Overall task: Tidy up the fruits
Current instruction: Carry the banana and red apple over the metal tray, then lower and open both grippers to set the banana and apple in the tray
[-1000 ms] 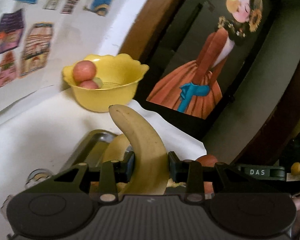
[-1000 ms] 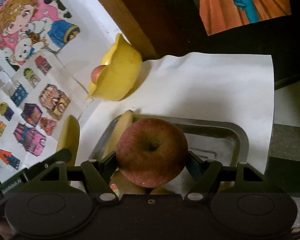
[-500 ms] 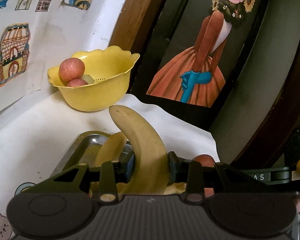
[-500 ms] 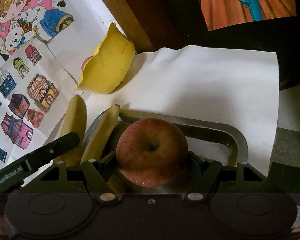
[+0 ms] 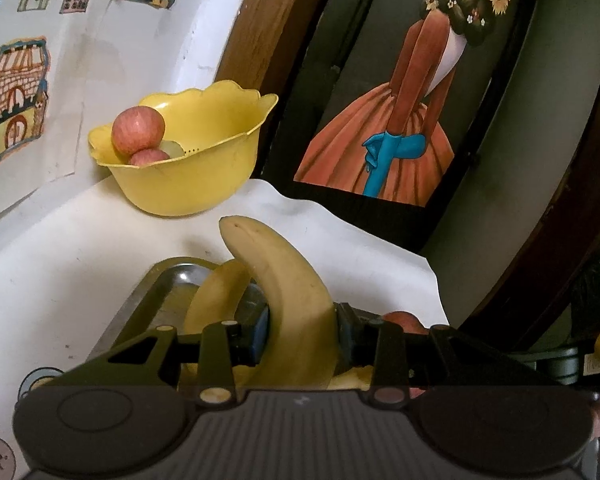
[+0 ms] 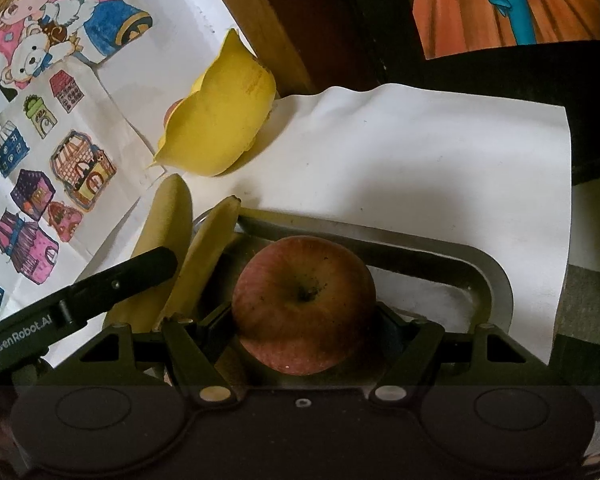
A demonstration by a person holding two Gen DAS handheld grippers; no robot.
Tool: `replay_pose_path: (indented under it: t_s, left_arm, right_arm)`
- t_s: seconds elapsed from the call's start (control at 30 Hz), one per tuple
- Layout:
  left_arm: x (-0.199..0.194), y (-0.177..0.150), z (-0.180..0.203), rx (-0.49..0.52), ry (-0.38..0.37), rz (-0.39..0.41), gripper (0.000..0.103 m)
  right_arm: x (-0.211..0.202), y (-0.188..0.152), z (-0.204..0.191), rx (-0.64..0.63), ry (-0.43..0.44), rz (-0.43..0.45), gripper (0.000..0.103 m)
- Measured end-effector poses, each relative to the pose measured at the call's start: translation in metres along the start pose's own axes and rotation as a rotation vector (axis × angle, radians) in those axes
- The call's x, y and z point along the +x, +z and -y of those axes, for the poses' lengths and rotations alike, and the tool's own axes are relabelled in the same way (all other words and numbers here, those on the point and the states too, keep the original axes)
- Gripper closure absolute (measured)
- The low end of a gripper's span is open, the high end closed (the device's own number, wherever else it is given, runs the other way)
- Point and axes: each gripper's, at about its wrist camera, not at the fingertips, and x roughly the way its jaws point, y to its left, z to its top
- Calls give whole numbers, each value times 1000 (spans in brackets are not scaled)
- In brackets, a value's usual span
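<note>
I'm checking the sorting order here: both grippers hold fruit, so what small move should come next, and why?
Probably carry the right gripper forward to the yellow bowl and release there: it is shut on an apple over the metal tray, and the bowl already holds apples.

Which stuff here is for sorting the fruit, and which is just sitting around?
For the job:
banana in the left gripper
apple in the right gripper
second banana
metal tray
yellow bowl with apples

Just sitting around:
house stickers
painting
white paper
</note>
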Motion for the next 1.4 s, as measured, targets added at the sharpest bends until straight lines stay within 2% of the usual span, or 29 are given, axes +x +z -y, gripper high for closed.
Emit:
replay_pose_path:
  t_s: [0.33, 0.97, 1.27, 1.4]
  left_arm:
    - [12, 0, -1, -5, 14, -16, 62]
    - [14, -4, 1, 6, 21, 6, 60]
    - [16, -4, -2, -21, 19, -5, 48]
    - [13, -4, -1, -22, 17, 6, 39]
  right_arm:
    - [8, -5, -10, -108, -35, 9, 29]
    - [10, -9, -18, -187, -64, 24, 28]
    - [4, -11, -24, -218, -61, 53, 27]
    - [-1, -12, -27, -246, -71, 73, 25]
